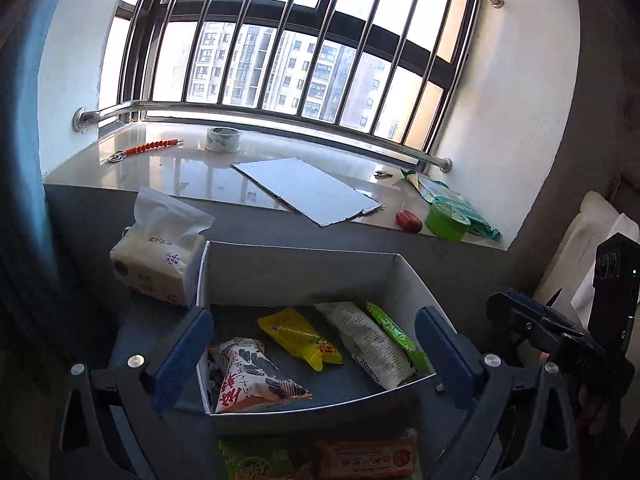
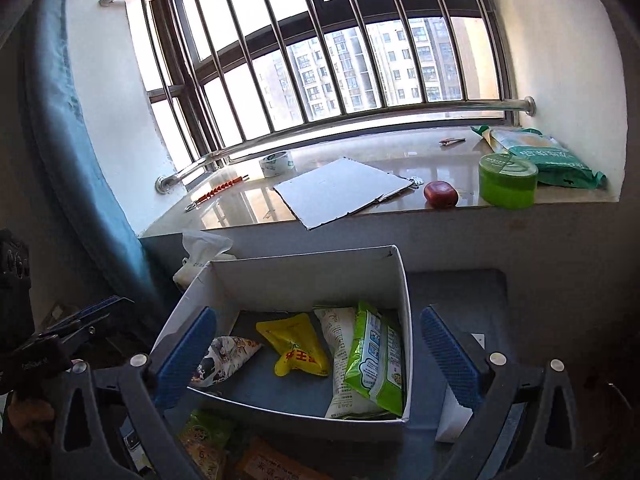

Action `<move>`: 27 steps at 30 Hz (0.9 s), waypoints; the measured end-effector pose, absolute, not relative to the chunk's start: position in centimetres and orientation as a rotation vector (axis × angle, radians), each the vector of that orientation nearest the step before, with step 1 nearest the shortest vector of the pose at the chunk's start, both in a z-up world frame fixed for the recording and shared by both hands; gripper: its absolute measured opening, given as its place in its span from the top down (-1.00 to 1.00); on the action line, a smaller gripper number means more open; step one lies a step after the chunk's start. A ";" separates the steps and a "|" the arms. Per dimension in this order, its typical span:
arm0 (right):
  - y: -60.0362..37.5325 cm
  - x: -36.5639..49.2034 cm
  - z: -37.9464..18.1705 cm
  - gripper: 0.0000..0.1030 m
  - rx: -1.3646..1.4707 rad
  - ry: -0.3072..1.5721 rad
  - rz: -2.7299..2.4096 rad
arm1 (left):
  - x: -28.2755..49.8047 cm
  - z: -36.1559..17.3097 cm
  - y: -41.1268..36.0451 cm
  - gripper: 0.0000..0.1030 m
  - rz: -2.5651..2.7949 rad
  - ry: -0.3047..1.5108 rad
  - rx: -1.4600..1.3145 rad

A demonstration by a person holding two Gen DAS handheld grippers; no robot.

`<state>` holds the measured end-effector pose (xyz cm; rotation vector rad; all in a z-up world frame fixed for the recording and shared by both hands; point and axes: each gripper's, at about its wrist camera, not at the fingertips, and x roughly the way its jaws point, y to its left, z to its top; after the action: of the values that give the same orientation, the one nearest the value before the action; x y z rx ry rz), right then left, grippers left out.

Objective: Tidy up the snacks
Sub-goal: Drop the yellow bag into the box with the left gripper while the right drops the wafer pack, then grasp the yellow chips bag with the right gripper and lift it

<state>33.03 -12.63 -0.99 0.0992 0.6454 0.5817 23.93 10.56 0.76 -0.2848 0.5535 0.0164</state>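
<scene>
A white open box (image 1: pixel 296 270) (image 2: pixel 304 276) stands on the grey table. It holds a white-and-red patterned packet (image 1: pixel 252 378) (image 2: pixel 224 358), a yellow packet (image 1: pixel 300 338) (image 2: pixel 294 346), a long white packet (image 1: pixel 366 344) (image 2: pixel 338 344) and a green packet (image 1: pixel 396 338) (image 2: pixel 376 360). A green packet (image 1: pixel 260 460) (image 2: pixel 204 436) and an orange packet (image 1: pixel 368 458) (image 2: pixel 276 466) lie on the table in front of the box. My left gripper (image 1: pixel 316 358) is open and empty over the box's near edge. My right gripper (image 2: pixel 320 360) is open and empty, also over the box.
A tissue pack (image 1: pixel 160 256) (image 2: pixel 204 252) sits left of the box. The windowsill holds a grey board (image 1: pixel 308 190) (image 2: pixel 340 192), a tape roll (image 1: pixel 222 139) (image 2: pixel 277 164), a red item (image 1: pixel 409 221) (image 2: pixel 441 194), a green tub (image 1: pixel 447 220) (image 2: pixel 507 180) and a green bag (image 2: pixel 544 156).
</scene>
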 end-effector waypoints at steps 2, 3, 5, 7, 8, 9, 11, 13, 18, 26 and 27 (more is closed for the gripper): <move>-13.4 31.2 -0.4 -1.00 0.104 0.623 0.605 | 21.7 1.4 9.7 -0.99 -0.009 0.517 -0.240; -13.9 30.1 -0.2 -1.00 0.104 0.614 0.619 | 20.4 1.7 9.1 -0.99 -0.022 0.500 -0.213; -14.8 27.8 0.2 -1.00 0.106 0.592 0.643 | 17.9 2.0 8.0 -1.00 -0.043 0.475 -0.158; -15.9 25.2 0.3 -1.00 0.118 0.564 0.668 | 15.5 2.0 7.2 -1.00 -0.039 0.456 -0.115; -16.4 23.8 0.3 -1.00 0.116 0.557 0.673 | 14.3 1.9 7.0 -1.00 -0.035 0.451 -0.107; -16.9 22.4 0.2 -1.00 0.118 0.545 0.677 | 13.2 1.6 6.8 -1.00 -0.029 0.451 -0.105; -17.8 19.8 -0.1 -1.00 0.114 0.532 0.687 | 11.1 0.8 6.5 -1.00 -0.037 0.464 -0.108; -18.7 17.4 -0.8 -1.00 0.093 0.527 0.682 | 9.1 -0.4 6.1 -1.00 -0.052 0.492 -0.117; -21.3 12.4 -3.8 -1.00 0.061 0.564 0.600 | 4.7 -4.1 5.0 -0.99 -0.063 0.543 -0.178; -23.6 9.2 -10.7 -1.00 0.033 0.762 0.520 | 1.8 -8.8 3.5 -0.99 -0.059 0.635 -0.182; -23.5 9.4 -11.1 -1.00 0.024 0.776 0.520 | 1.7 -9.2 3.5 -0.99 -0.060 0.645 -0.189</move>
<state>9.39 -23.50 -11.09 0.0244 0.7765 0.5196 1.72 3.53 -9.17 -0.1893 0.6455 -0.0599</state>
